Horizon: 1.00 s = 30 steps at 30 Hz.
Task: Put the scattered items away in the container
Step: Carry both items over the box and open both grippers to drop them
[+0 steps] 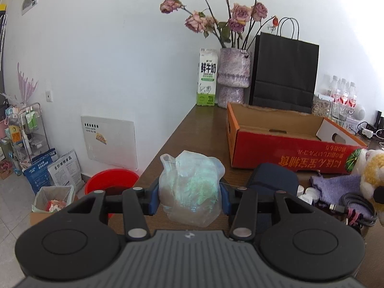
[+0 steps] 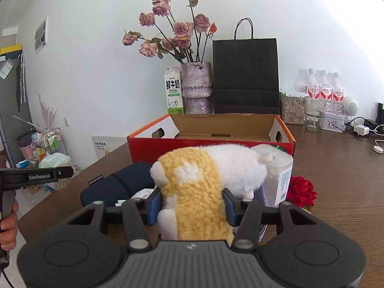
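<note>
Toy (image 2: 192,192) hiding tissue pack (image 2: 280,175), bag (image 1: 189,187) contents unclear

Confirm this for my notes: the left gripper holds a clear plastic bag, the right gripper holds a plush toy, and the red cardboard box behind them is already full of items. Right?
Not quite. The red cardboard box is empty: the right wrist view shows only its bare inside. The rest holds: the left gripper holds the clear plastic bag, and the right gripper holds the plush toy.
</note>
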Motion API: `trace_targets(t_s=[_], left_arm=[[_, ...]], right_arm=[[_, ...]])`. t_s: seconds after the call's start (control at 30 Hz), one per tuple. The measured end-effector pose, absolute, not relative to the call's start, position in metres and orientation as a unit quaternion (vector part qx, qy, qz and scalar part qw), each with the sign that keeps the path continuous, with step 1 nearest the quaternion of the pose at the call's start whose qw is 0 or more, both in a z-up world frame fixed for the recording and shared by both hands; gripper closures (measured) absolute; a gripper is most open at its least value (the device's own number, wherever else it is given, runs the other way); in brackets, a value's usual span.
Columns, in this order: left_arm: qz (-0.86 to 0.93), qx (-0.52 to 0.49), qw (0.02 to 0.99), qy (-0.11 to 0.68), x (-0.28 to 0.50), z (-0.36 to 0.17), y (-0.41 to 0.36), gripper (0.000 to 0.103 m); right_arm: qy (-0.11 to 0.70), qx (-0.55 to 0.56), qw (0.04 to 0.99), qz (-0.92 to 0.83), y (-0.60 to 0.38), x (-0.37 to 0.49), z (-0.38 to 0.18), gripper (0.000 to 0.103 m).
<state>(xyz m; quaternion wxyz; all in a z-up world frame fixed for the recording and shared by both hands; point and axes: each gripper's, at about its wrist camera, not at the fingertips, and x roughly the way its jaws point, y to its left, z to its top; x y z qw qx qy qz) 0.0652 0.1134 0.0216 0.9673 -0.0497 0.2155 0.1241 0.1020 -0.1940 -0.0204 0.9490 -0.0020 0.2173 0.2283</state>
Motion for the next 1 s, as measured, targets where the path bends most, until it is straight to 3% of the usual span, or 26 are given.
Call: trace_targets(t_s=[0.4,0.67,1.0], left_arm=[[0.08,-0.056,0.987,0.126,0.121,0.087,0.068,0.055],[0.066,-0.088,0.984,0.14,0.197,0.093,0.05,0.055],[0.088,-0.08,0.973,0.198,0.279,0.058,0.037,0.056]], right_arm=[[0.139,0.001,0.964,0.226,-0.183,0.157,0.028,0.052],[0.114,0.012,0.972,0.206,-0.164,0.22,0.049,0.052],[0.159,0.022,0.972,0.17,-0.151,0.286,0.021,0.052]])
